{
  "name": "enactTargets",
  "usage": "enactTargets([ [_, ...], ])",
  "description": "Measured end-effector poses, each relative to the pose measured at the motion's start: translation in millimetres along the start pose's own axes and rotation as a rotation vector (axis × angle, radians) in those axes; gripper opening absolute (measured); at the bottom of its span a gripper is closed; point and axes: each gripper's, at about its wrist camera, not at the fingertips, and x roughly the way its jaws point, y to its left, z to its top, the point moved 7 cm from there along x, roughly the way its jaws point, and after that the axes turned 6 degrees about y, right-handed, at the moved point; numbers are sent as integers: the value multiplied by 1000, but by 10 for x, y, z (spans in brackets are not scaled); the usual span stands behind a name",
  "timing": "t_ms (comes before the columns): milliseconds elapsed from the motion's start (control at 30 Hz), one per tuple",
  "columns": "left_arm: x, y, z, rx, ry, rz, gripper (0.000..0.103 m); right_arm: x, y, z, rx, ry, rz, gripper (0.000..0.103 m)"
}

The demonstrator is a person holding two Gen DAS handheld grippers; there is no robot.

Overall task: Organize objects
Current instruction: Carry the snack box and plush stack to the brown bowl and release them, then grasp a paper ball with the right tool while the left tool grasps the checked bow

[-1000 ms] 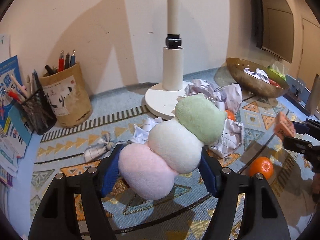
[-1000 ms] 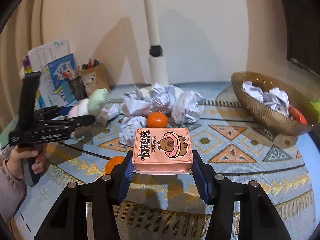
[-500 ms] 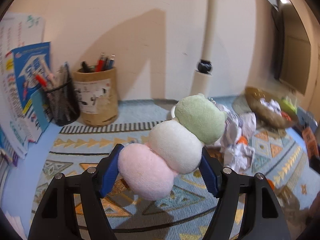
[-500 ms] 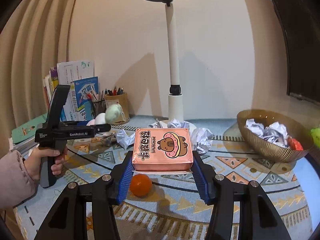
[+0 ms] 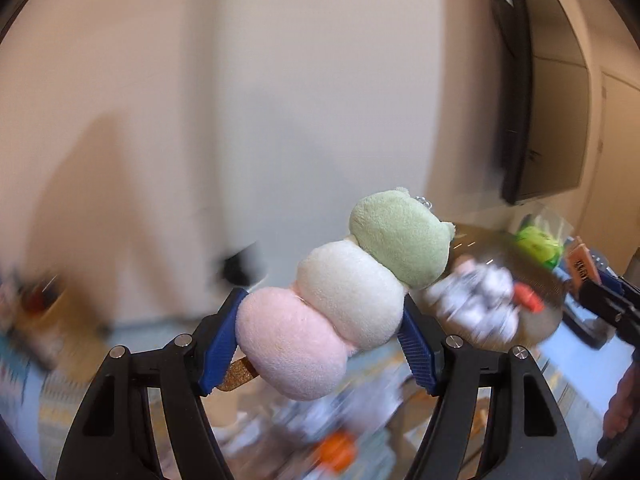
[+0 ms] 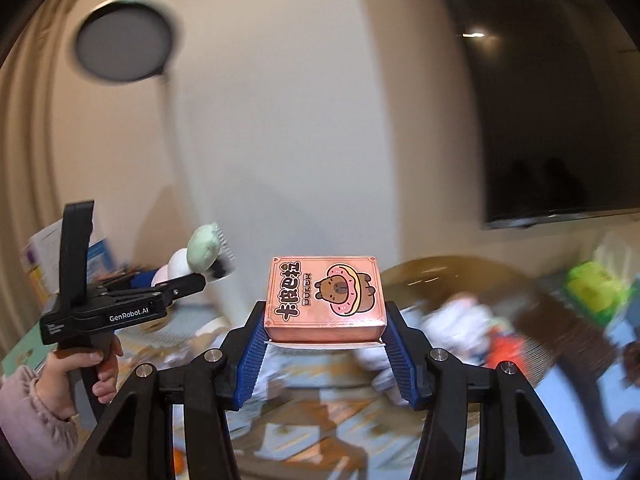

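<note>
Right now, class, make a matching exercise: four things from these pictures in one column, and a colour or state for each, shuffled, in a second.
Things
1. dango plush
2. card box
3. basket
4. lamp head

States
A. round and dark, high against the wall
B. clamped in the right gripper
C. holds crumpled paper
D. clamped in the left gripper

Pairs: 1-D, 2-B, 3-C, 4-A

two grippers (image 5: 320, 340) (image 6: 324, 344), one three-ball plush toy (image 5: 344, 300), one card box (image 6: 325, 300), one basket (image 6: 560, 344), one lamp (image 6: 120, 48)
</note>
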Motion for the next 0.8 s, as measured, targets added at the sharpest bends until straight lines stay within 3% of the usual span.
enactTargets([
  [200,816,-935,447,113,77,-93,70,151,-811,99,124,43,-94,54],
  [233,986,-1083,473,129,102,-117,74,211,-940,81,147,54,-115,55],
  [300,1276,-1265,465,146,152,-120,79,320,-1096,36,179,74,-132,78],
  [333,1397,-1308,426,144,189,-129,90,398,-1194,-24,209,109,-145,103],
  [367,1531,-1345,346,132,261,-166,102,469,-1251,-86,229,154,-147,103],
  [433,1666,-1344,238,59,334,-236,102,565,-1356,-203,260,222,-142,103],
  [600,1482,-1230,157,85,291,-161,102,401,-1477,-248,317,183,-148,103],
  [800,970,-938,105,96,241,-96,102,218,-1138,-105,341,154,-122,103],
])
